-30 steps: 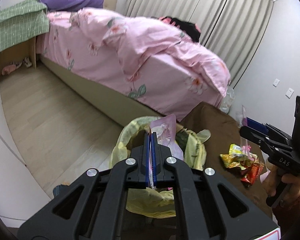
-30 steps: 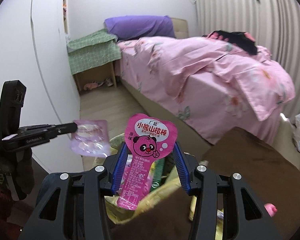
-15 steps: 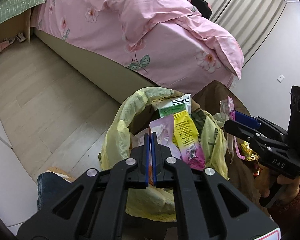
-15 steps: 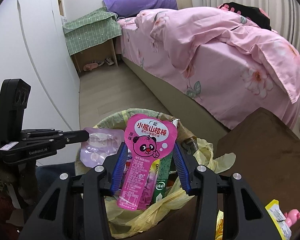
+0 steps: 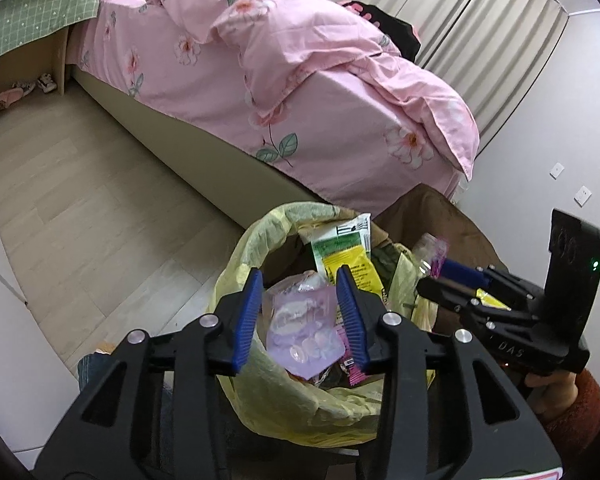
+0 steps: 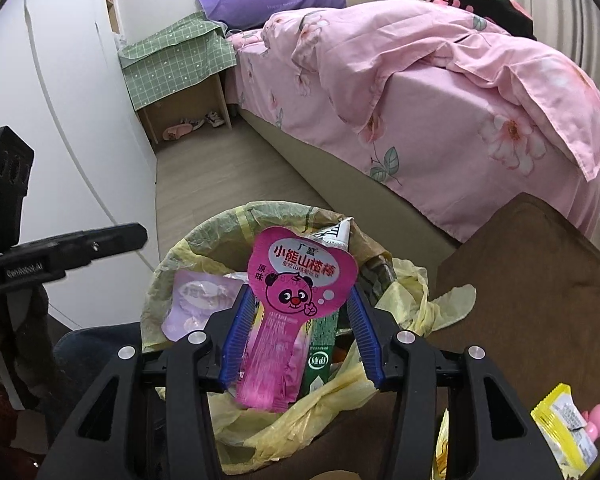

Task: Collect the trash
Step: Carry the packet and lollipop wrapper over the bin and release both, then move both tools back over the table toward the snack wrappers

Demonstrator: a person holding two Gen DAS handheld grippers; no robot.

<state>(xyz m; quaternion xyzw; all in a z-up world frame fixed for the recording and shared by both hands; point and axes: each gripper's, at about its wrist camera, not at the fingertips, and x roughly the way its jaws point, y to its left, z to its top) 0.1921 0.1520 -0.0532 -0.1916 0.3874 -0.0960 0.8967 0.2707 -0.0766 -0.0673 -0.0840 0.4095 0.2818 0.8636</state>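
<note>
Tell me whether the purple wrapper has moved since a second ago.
Yes. The purple wrapper has dropped from beside the white wardrobe into the yellow-lined bin; the left gripper is opening.

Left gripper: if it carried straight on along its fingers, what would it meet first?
The left gripper, jaws opening, would most likely first meet the purple wrapper between its fingers, lying with other trash in the yellow-lined bin. How far below is unclear.

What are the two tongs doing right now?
Left tongs: opening, purple packet dropping into bin.
Right tongs: opening around pink wrapper.
</note>
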